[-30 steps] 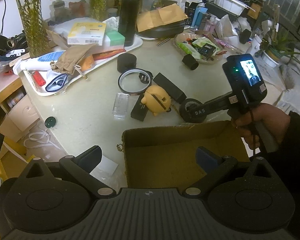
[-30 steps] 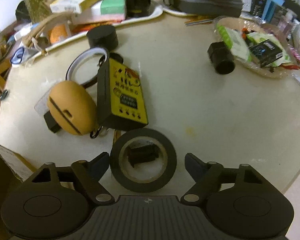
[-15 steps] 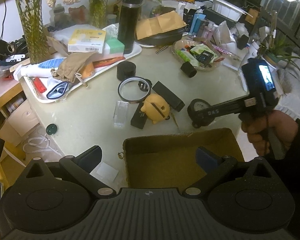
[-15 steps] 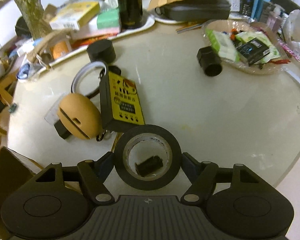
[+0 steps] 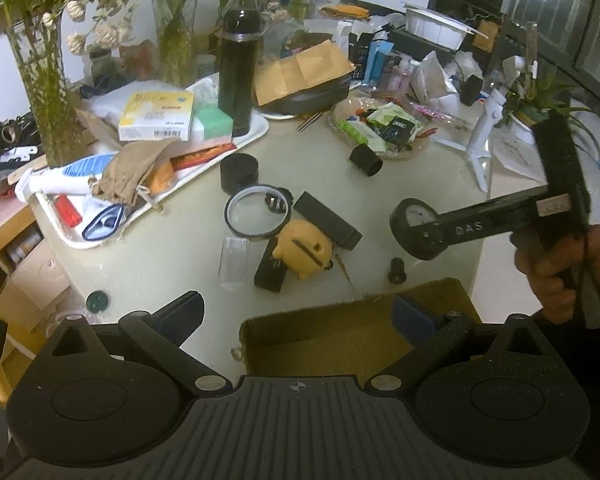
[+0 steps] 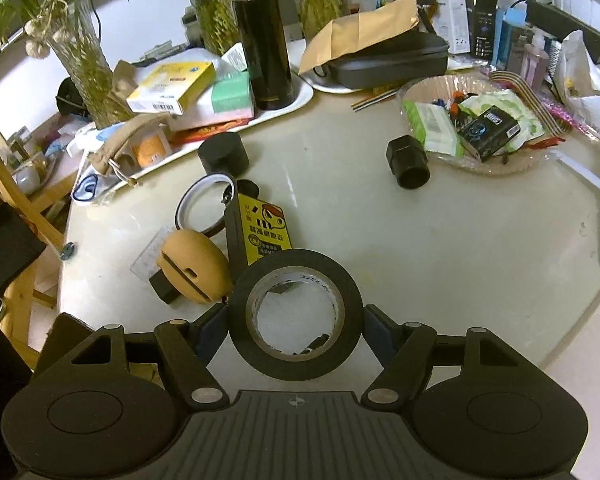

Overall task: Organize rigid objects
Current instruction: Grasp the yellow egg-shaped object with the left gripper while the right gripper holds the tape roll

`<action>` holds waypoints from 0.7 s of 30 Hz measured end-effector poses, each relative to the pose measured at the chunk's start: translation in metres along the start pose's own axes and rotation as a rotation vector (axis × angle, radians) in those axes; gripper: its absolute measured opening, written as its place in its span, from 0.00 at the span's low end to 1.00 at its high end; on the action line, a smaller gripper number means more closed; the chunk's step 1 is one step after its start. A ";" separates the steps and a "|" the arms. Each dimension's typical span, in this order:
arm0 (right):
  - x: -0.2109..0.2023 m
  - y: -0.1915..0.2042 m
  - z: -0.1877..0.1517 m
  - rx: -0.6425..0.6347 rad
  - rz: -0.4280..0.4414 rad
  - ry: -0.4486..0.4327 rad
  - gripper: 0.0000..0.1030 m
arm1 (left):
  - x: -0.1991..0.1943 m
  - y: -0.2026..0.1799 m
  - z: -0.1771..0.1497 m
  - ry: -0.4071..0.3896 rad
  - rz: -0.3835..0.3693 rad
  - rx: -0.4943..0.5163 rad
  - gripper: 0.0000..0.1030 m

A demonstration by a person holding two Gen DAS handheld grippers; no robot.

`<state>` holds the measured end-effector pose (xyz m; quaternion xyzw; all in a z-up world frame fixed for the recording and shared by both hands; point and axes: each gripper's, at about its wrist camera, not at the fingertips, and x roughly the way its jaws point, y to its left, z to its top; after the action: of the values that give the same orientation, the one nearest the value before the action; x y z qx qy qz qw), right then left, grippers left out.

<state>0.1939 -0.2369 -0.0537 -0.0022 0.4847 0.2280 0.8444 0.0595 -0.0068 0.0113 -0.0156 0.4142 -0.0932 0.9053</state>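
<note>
Right gripper [image 6: 296, 322] clamped on a black tape roll [image 6: 296, 316], pads pressed against both outer sides, roll raised off the pale table [image 6: 440, 240]. Through the roll's core, a small dark piece [image 6: 318, 342] lying below. Just beyond, a yellow-faced black box [image 6: 260, 232] beside a tan egg-shaped case [image 6: 192, 272]; farther back, a clear-rimmed ring [image 6: 206, 204] and a black cylinder [image 6: 223, 153].

The right claw [image 6: 296, 322] closed on the black tape roll [image 6: 296, 316] and lifted it clear of the table [image 6: 440, 248], leaving behind the small black piece [image 5: 397, 270] that had sat inside its ring.
</note>
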 end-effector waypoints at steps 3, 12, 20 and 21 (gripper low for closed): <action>-0.009 -0.001 -0.002 0.007 0.006 -0.010 0.73 | 0.006 0.001 0.004 -0.008 -0.002 0.010 0.99; -0.030 -0.008 -0.017 0.025 0.007 -0.025 0.73 | 0.032 -0.001 0.011 -0.028 -0.040 0.070 0.99; -0.039 -0.018 -0.031 0.068 0.018 -0.031 0.73 | 0.063 0.000 0.020 -0.030 -0.092 0.114 0.99; -0.040 -0.020 -0.033 0.073 0.017 -0.032 0.73 | 0.067 0.001 0.022 -0.026 -0.094 0.115 0.99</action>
<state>0.1578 -0.2774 -0.0427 0.0366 0.4792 0.2173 0.8496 0.1192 -0.0196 -0.0245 0.0155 0.3953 -0.1591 0.9045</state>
